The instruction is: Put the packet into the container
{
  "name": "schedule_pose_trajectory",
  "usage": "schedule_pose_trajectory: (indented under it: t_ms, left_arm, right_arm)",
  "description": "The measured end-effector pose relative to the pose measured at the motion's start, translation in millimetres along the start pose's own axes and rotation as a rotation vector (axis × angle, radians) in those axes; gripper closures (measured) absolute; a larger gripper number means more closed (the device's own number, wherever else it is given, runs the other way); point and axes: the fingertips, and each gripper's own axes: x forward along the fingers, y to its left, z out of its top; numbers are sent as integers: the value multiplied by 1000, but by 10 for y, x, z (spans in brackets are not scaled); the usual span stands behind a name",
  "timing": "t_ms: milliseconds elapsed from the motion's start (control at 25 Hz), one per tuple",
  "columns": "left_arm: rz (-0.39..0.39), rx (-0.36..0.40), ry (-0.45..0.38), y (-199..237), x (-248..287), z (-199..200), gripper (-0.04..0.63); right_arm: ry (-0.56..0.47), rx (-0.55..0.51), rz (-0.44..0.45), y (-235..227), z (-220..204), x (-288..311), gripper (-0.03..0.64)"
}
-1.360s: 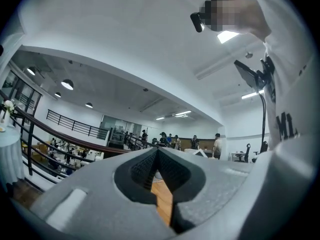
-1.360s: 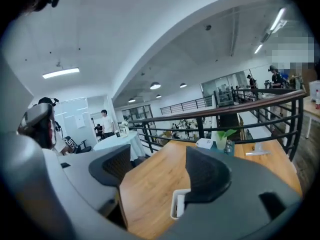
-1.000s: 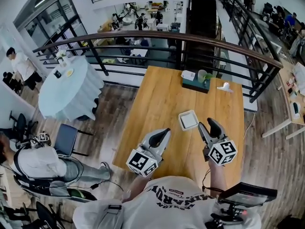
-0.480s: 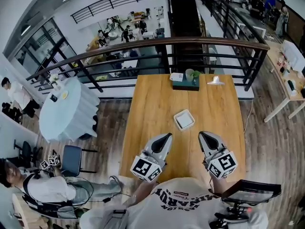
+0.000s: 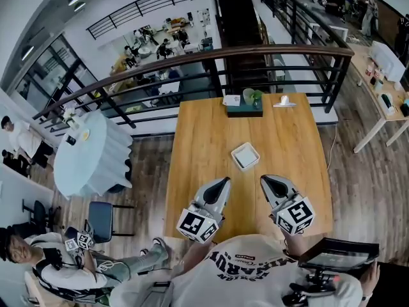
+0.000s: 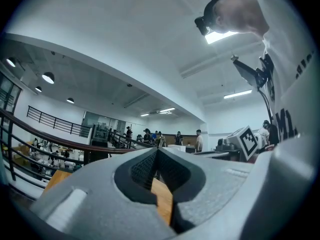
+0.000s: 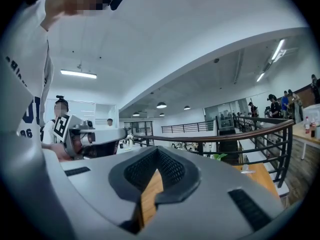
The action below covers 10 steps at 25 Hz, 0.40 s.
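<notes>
On the wooden tabletop [image 5: 204,126], the white container [image 5: 245,155] sits mid-table, well ahead of both your grippers; whether the packet lies inside it is too small to tell. Near the tabletop's near edge, your left gripper [image 5: 223,182] and right gripper [image 5: 265,180] each have their fingers [image 6: 142,169] pressed together, holding nothing

Grey left gripper [image 5: 223,182] and grey right gripper [image 5: 264,180], each with a black-and-white square-patterned marker cube and black mesh-patterned pads [image 7: 142,170]. Ahead of the 2 pairs of jaws: honey-brown wood-grain table [image 5: 204,133], white container [image 5: 245,156]; farther beyond, dark green tray [image 5: 243,112].
</notes>
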Motion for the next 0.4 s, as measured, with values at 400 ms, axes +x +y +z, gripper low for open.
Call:
schedule_pose_trajectory:
  t_ms: [400]
  left_arm:
    - [-13,-27,-10,58,-77,-31,592]
  right_arm:
    - [48,-6,6,4,-50,100,609]
